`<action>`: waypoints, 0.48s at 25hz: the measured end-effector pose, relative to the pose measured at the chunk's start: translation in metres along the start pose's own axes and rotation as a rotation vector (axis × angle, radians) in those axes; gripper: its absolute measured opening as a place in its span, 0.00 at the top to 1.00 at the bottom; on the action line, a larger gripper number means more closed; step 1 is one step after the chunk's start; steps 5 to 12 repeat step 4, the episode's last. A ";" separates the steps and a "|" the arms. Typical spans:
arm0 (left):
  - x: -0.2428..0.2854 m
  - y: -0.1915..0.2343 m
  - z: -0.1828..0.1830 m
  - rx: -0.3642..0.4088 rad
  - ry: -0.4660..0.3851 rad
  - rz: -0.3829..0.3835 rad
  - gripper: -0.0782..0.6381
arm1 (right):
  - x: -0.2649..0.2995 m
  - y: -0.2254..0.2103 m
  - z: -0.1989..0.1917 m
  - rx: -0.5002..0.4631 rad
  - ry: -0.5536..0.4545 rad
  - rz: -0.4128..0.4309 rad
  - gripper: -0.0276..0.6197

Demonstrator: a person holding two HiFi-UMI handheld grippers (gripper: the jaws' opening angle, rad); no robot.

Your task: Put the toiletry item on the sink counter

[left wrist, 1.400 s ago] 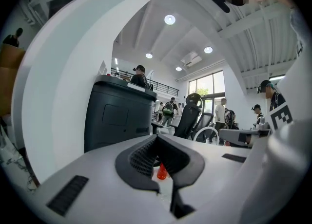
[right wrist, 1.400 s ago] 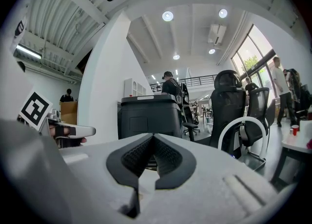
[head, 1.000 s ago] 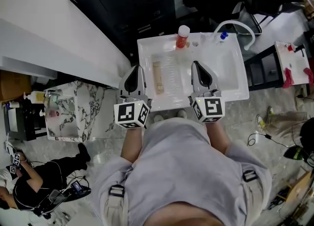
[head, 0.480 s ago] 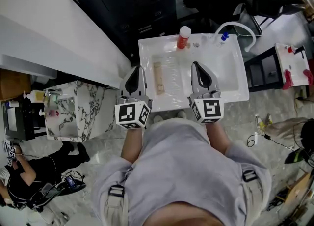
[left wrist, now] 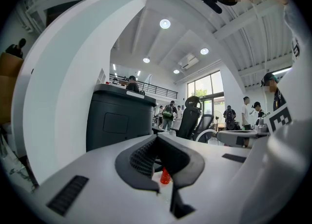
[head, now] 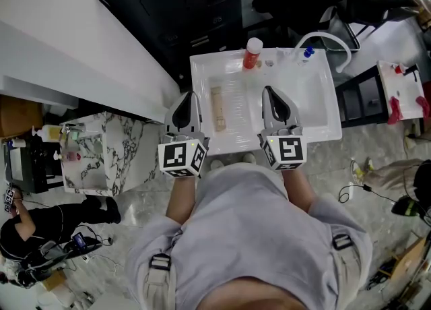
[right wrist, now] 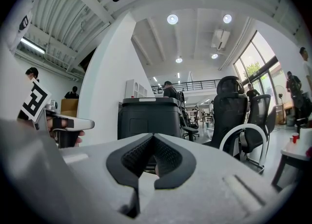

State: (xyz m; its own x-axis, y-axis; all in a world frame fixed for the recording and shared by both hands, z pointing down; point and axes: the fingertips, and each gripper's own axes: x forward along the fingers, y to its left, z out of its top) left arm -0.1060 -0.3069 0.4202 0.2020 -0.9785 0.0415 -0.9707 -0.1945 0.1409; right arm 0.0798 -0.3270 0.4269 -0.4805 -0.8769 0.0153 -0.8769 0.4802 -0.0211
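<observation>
A white sink (head: 316, 110) stands in front of me in the head view. An orange bottle (head: 252, 52) with a white cap stands upright on its back rim; it also shows small below the jaw tips, orange bottle (left wrist: 165, 177). A long beige item (head: 217, 106) lies flat in the left half of the basin. My left gripper (head: 188, 94) hovers shut and empty at the sink's left edge, beside the beige item. My right gripper (head: 268, 90) hovers shut and empty over the middle of the basin. Both the left gripper (left wrist: 157, 138) and the right gripper (right wrist: 154, 136) show jaws meeting at the tip.
A curved white faucet (head: 328, 38) with a blue-topped piece (head: 307, 50) sits at the sink's back right. A black cabinet (head: 195, 5) stands behind it, a marble-patterned stand (head: 101, 153) with bottles to the left, a white side table (head: 403, 89) at right. A person (head: 40, 234) crouches at lower left.
Both grippers have stayed where they were, shut. The person at lower left has shifted further left along the floor.
</observation>
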 end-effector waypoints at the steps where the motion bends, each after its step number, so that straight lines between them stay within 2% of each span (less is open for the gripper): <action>1: 0.001 0.000 0.000 0.000 0.002 0.000 0.88 | 0.001 0.000 0.000 0.001 0.001 0.000 0.95; 12: 0.002 0.000 -0.001 -0.002 0.006 -0.001 0.88 | 0.002 0.000 -0.001 0.004 0.006 0.001 0.95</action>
